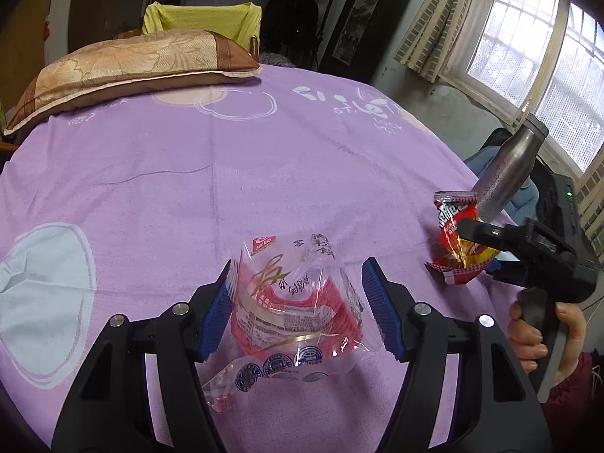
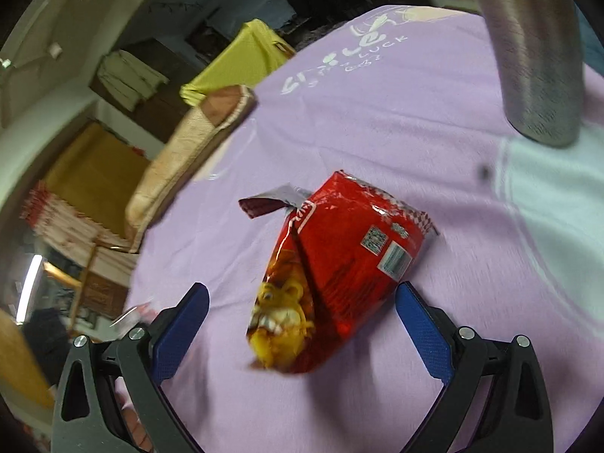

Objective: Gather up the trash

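While both grippers hang over the purple bedsheet (image 1: 264, 158), each has 1 piece of trash lined up between its blue pads. The left gripper (image 1: 298, 305) stands wide open around a crumpled clear plastic wrapper (image 1: 298, 309) with red print; the left pad looks to be touching the wrapper's edge, the right pad is just clear of it, and nothing is gripped yet. The wrapper's long axis runs roughly along the fingers, so a straight squeeze should catch it across its narrow width.

The right gripper (image 2: 302, 328) is also wide open and empty, with a red snack bag (image 2: 339, 264) lying on the sheet between and ahead of its pads, its long axis slanting away to the right. A steel bottle (image 2: 536, 68) stands just beyond the bag.
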Tool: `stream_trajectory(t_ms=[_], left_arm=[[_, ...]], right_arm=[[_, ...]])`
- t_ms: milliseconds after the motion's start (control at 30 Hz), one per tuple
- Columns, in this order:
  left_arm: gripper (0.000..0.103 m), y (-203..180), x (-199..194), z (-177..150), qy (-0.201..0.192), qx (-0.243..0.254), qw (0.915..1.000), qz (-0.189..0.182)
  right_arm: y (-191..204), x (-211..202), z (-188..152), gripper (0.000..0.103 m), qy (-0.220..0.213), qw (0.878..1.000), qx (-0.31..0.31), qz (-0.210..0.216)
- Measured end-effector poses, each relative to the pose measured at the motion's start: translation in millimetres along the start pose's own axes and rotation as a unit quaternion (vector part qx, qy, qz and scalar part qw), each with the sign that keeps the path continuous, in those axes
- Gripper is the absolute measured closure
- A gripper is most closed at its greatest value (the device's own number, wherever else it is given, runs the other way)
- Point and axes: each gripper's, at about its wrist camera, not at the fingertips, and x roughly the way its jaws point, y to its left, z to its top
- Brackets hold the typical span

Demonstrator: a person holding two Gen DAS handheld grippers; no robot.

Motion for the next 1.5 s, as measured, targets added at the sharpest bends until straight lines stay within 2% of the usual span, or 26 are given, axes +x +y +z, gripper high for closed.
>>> stream_trajectory(t_ms=[33,67,100,167,200,367,600,767,900,1133,1300,1500], left_arm=[[0.038,0.5,0.2,0.1,0.001,-0.001,1.0,-0.001],[0.038,1.2,0.2,-0.1,0.002,-0.003,1.0,-0.002],[0.038,1.6,0.4,0.2,0.002,-0.004,1.0,-0.003],[0.038,1.0,-1.2,0.1,0.001,-0.004,1.0,-0.006],[0.038,-0.2,-2.3,0.1,-0.002,-0.002,1.0,-0.006],[0.038,-2.6,-17.2,0.7,-0.028,0.007,0.9996,-0.007],[0.038,-13.6,-49.1,-5.7,-0.057,0.002,0.9969,-0.055],[0.038,-41.2,-75.6,-28.9,-0.076,0.017,0.9914,-0.106],[0.038,-74.9,-88.5,-52.2,-0.079,0.045,0.9889,-0.117],[0.038,-146.7,-110.2,-86.4,-0.075,0.093,0.9799,-0.159],[0.038,-201.6,-127.1,-109.3,-0.077,0.132,0.9684,-0.197],[0.038,-271.3,-137.3,-138.3,-0.066,0.173,0.9495,-0.253]], right_arm=[[1.4,1.0,-0.7,0.006,-0.015,1.0,-0.004,-0.004],[2.1,1.6,-2.9,0.018,-0.024,1.0,-0.009,-0.011],[1.7,3.9,-3.7,0.054,-0.026,0.999,-0.014,-0.016],[-0.3,2.2,-4.6,0.074,-0.023,0.999,-0.022,0.013],[-1.9,-0.4,-4.0,0.077,-0.032,0.999,-0.025,0.015],[11.1,-44.7,-18.5,0.077,-0.102,0.992,-0.068,0.043],[-0.7,-119.7,-63.9,0.077,-0.14,0.986,-0.066,0.066],[-12.3,-178.6,-90.2,0.077,-0.164,0.982,-0.08,0.051],[-27.1,-222.2,-110.2,0.077,-0.185,0.978,-0.084,0.039],[-57.0,-296.6,-154.4,0.077,-0.23,0.969,-0.086,0.023],[-85.3,-353.0,-194.1,0.077,-0.267,0.961,-0.077,-0.004],[-134.5,-413.2,-243.2,0.076,-0.297,0.952,-0.05,-0.052]])
